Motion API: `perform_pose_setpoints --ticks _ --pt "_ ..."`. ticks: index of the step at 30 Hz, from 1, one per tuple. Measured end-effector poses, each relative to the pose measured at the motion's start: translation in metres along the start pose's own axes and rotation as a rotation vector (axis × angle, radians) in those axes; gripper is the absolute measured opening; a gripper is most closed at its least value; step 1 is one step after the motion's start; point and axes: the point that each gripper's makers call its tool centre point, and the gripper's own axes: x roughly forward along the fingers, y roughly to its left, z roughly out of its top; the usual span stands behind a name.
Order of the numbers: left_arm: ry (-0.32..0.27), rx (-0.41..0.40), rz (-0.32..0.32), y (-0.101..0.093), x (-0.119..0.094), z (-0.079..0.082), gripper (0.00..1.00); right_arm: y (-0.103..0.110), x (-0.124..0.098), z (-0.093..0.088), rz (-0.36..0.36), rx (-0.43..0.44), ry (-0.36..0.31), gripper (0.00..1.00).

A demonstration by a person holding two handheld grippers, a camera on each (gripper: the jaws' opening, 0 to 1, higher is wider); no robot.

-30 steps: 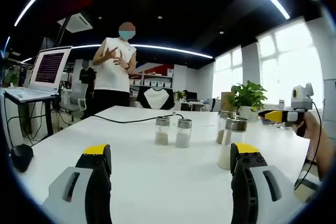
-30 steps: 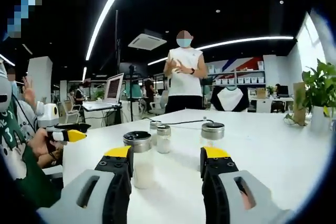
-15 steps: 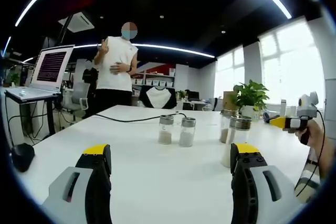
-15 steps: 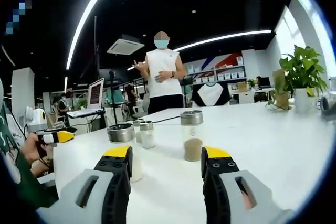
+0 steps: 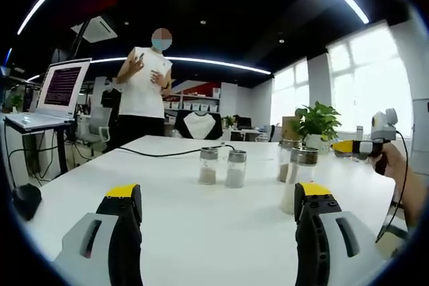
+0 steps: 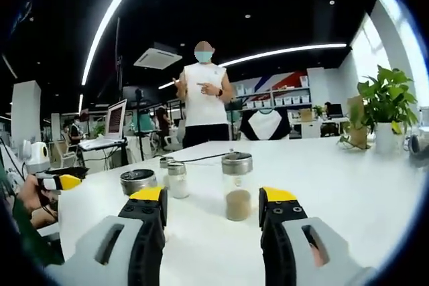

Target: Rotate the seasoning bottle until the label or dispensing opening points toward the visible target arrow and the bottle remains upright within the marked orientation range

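Open office, dark ceiling with light strips, white tabletop (image 5: 201, 219). Vs 0.5 s ago: right gripper view has swung a bit, so the brown-filled seasoning bottle (image 6: 237, 186) now sits more central between the jaws; left gripper view barely shifted.

Right gripper (image 6: 212, 207): jaws wide apart, holding nothing, bottle ahead of the tips, not touching. Left gripper (image 5: 218, 200): jaws wide apart, empty.

4 bottles upright mid-tabletop: pair of small ones (image 5: 221, 167), white-filled bottle (image 5: 297, 180) near the left gripper's right jaw, 1 more behind it.

Around: black cable (image 5: 167, 153) toward the far edge, potted plant (image 5: 316, 123) at the far right corner, laptop (image 5: 57, 95) on a stand off the left edge, person in white top (image 5: 143, 92) standing beyond the tabletop.
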Motion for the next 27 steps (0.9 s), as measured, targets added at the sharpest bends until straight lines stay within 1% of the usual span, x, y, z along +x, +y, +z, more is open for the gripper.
perform_pose_setpoints --ticks 5,6,8,9,10,11,12,14,17,18,19,20,21,22,23,24,25,27 --pt "0.000 0.002 -0.013 -0.006 0.001 0.000 1.00 -0.010 0.021 0.005 0.003 -0.044 0.008 0.58" --pt "0.002 0.000 -0.014 -0.006 0.001 0.000 1.00 -0.010 0.023 0.005 0.001 -0.041 0.012 0.58" --pt "0.002 -0.001 -0.012 -0.006 0.000 0.000 1.00 -0.016 0.034 0.008 0.007 -0.043 0.011 0.59" --pt "0.002 0.000 -0.010 -0.005 0.000 0.001 1.00 -0.018 0.040 0.009 0.012 -0.042 0.001 0.59" --pt "0.002 -0.001 -0.007 -0.004 0.000 0.002 1.00 -0.021 0.044 0.017 0.010 -0.048 -0.049 0.59" --pt "0.003 -0.001 -0.007 -0.004 0.000 0.002 1.00 -0.025 0.048 0.017 0.005 -0.053 -0.058 0.59" --pt "0.000 0.001 -0.006 -0.004 -0.001 0.004 1.00 -0.028 0.050 0.016 -0.002 -0.053 -0.045 0.59" --pt "-0.002 0.004 -0.006 -0.005 -0.001 0.005 1.00 -0.031 0.059 0.016 -0.009 -0.060 -0.042 0.60" --pt "0.002 0.006 -0.009 -0.006 -0.001 0.004 1.00 -0.032 0.072 0.006 0.009 -0.023 -0.006 0.60" --pt "0.011 0.006 -0.008 -0.006 -0.002 0.002 1.00 -0.037 0.078 0.006 0.009 -0.018 -0.011 0.61" --pt "0.011 0.002 -0.010 -0.007 -0.002 0.002 1.00 -0.036 0.083 0.010 0.023 0.002 -0.051 0.62" --pt "0.005 -0.008 -0.014 -0.008 -0.002 0.002 1.00 -0.035 0.086 0.011 0.023 0.018 -0.065 0.64" --pt "0.000 -0.019 -0.022 -0.009 -0.002 0.003 1.00 -0.034 0.091 0.008 0.029 -0.008 -0.053 0.66" --pt "-0.004 -0.028 -0.026 -0.010 -0.002 0.004 1.00 -0.034 0.092 0.007 0.023 -0.017 -0.049 0.67" --pt "-0.007 -0.023 -0.025 -0.011 -0.002 0.004 1.00 -0.037 0.097 0.003 0.004 -0.032 -0.029 0.67" --pt "-0.007 -0.016 -0.026 -0.012 -0.002 0.005 1.00 -0.036 0.100 0.002 0.004 -0.036 -0.028 0.67" --pt "-0.010 -0.015 -0.028 -0.012 -0.002 0.006 1.00 -0.037 0.103 0.003 0.005 -0.021 -0.039 0.66" --pt "-0.015 -0.025 -0.032 -0.012 -0.002 0.008 1.00 -0.036 0.108 0.001 0.016 -0.002 -0.038 0.65"
